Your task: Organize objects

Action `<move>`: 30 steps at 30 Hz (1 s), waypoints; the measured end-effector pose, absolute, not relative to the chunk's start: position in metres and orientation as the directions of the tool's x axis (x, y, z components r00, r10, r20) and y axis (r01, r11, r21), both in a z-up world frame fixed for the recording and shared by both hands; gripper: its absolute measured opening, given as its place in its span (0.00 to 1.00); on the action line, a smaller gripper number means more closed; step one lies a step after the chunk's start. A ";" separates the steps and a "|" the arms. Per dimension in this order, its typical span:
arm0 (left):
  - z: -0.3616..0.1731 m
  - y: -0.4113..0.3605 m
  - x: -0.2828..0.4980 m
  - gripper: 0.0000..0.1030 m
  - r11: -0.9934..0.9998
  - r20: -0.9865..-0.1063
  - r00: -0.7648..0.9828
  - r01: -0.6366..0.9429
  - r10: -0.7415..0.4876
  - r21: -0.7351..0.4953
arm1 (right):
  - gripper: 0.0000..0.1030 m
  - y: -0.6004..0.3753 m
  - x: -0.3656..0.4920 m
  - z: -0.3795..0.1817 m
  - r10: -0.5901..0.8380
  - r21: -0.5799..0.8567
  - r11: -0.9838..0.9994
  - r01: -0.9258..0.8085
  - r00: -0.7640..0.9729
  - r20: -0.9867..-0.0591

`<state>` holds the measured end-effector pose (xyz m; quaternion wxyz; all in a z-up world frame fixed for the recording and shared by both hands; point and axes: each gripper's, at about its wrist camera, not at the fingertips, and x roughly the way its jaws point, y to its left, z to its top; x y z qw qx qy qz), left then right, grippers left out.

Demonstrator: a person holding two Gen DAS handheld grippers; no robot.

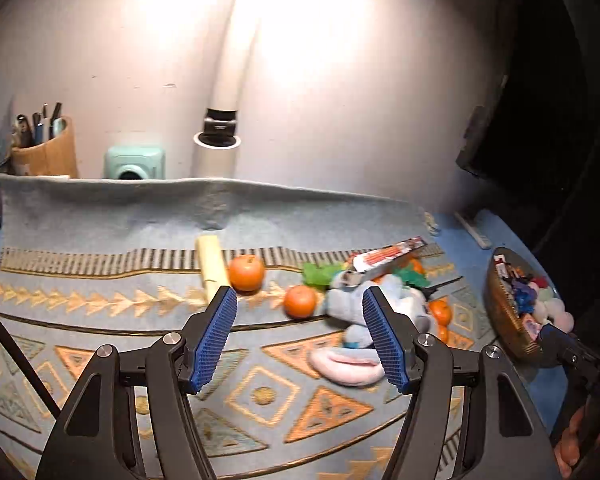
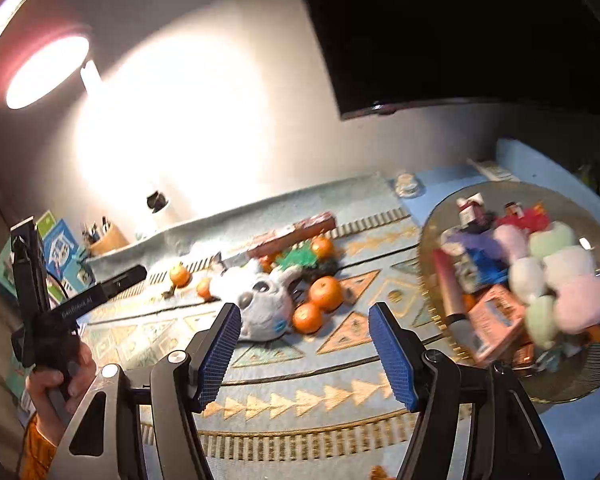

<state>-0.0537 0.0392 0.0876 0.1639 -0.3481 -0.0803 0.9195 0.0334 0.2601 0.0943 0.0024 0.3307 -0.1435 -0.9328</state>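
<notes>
A pile lies on the patterned rug [image 1: 100, 208]: a grey plush toy [image 1: 352, 304] [image 2: 260, 300], several oranges [image 1: 246, 272] [image 2: 326, 292], a green tuft [image 1: 316, 274], a long red and white box [image 1: 388, 258] [image 2: 296, 232] and a pale yellow stick [image 1: 211, 264]. My left gripper [image 1: 300, 300] hovers open just short of the pile, nothing between its blue pads. My right gripper [image 2: 304, 314] is open too and empty, low over the rug beside the plush toy and two oranges. A round woven basket [image 1: 500, 312] [image 2: 432, 280] on the right holds soft toys and small boxes.
Along the back wall stand a wooden pen holder [image 1: 46, 152], a mint green camera [image 1: 136, 162] and a white lamp post [image 1: 218, 136]. A dark monitor [image 2: 440, 40] hangs above the right side. A person's hand [image 2: 60, 380] holds the left gripper's handle.
</notes>
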 end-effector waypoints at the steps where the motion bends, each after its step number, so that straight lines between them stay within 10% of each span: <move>1: 0.083 0.028 -0.057 0.62 -0.941 -0.623 -0.707 -0.227 0.336 -0.250 | 0.63 0.249 0.027 0.085 -0.114 0.263 -0.962 -0.071 -0.769 -0.628; 30: 0.022 0.013 -0.139 0.62 -0.991 -0.732 -0.674 -0.135 0.101 -0.013 | 0.63 0.214 -0.020 0.003 -0.216 0.298 -0.954 -0.009 -0.669 -0.711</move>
